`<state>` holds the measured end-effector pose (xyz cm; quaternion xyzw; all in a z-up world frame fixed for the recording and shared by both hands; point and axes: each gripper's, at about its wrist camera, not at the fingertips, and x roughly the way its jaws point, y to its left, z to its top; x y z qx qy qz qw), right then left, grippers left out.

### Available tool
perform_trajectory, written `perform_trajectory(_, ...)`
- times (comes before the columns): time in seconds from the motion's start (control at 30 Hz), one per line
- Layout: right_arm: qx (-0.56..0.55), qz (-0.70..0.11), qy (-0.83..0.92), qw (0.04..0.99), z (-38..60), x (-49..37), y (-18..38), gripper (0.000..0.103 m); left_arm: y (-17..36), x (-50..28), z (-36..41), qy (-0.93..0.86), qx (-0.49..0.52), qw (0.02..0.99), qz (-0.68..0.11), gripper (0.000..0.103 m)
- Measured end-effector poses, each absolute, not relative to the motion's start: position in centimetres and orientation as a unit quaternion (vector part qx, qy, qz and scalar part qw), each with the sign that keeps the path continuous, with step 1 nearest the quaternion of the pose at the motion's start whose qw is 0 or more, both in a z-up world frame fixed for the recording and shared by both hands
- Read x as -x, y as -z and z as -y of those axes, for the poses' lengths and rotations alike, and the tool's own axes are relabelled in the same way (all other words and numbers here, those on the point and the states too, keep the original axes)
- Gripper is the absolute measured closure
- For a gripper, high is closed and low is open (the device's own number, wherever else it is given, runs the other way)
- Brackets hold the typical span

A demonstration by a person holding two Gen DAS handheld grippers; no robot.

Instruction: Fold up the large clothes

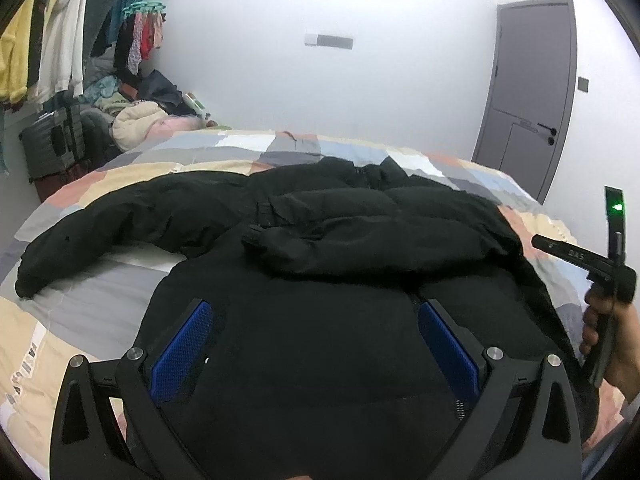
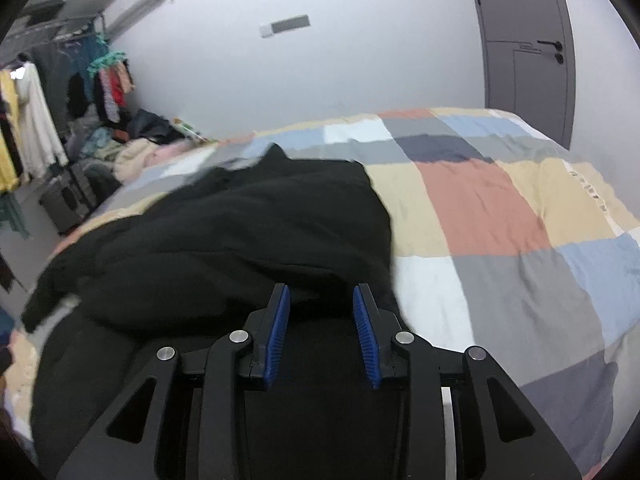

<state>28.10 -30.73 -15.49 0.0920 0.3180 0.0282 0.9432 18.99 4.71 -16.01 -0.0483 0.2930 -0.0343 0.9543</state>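
- While both my grippers hang over the bed [image 2: 480, 208], the black jacket [image 1: 320, 248] lies spread on the patchwork cover, filling the space under and ahead of both sets of jaws.
- My left gripper [image 1: 316, 312] has its jaws spread wide, nothing between the blue pads [image 1: 182, 350]; the jacket's lower body lies flat beneath them.
- Ahead of the left jaws, one sleeve [image 1: 332, 240] is folded across the jacket's chest, its cuff pointing left.
- Further left of those jaws, the other sleeve [image 1: 100, 228] stretches out over the cover, away from the body.
- To the right of the left jaws, my right hand [image 1: 612, 344] grips the handle of the other tool beside the jacket's edge.
- My right gripper [image 2: 322, 296] has its jaws parted, though less widely than the left; black cloth lies under and just ahead of the tips, and I cannot tell whether the pads touch it.
- Right of the right jaws, the jacket's edge ends and bare cover begins.
- Far ahead, a grey door [image 2: 528, 48] stands to the right, and a clothes rack [image 1: 60, 32] hangs to the left.
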Motion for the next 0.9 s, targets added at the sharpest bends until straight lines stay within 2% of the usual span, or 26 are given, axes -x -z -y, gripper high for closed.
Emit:
perform_trajectory(0.17, -0.064, -0.293, -0.053, 0.952, 27.7, -25.2, 13.2, 0.072, 15.3, -18.0, -4.9, 0.041, 0.057, 0.956, -0.285, 0.000)
perform_trajectory(0.53, -0.079, -0.263, -0.093, 0.957, 25.2, -18.4, 10.5, 0.072, 14.0, -16.3, -4.9, 0.041, 0.053, 0.962, -0.265, 0.000)
perform_trajectory(0.9, -0.072, -0.231, -0.103, 0.965, 24.5, -11.7, 9.8, 0.072, 11.2, -13.9, -7.5, 0.039, 0.077, 0.967, -0.240, 0.000)
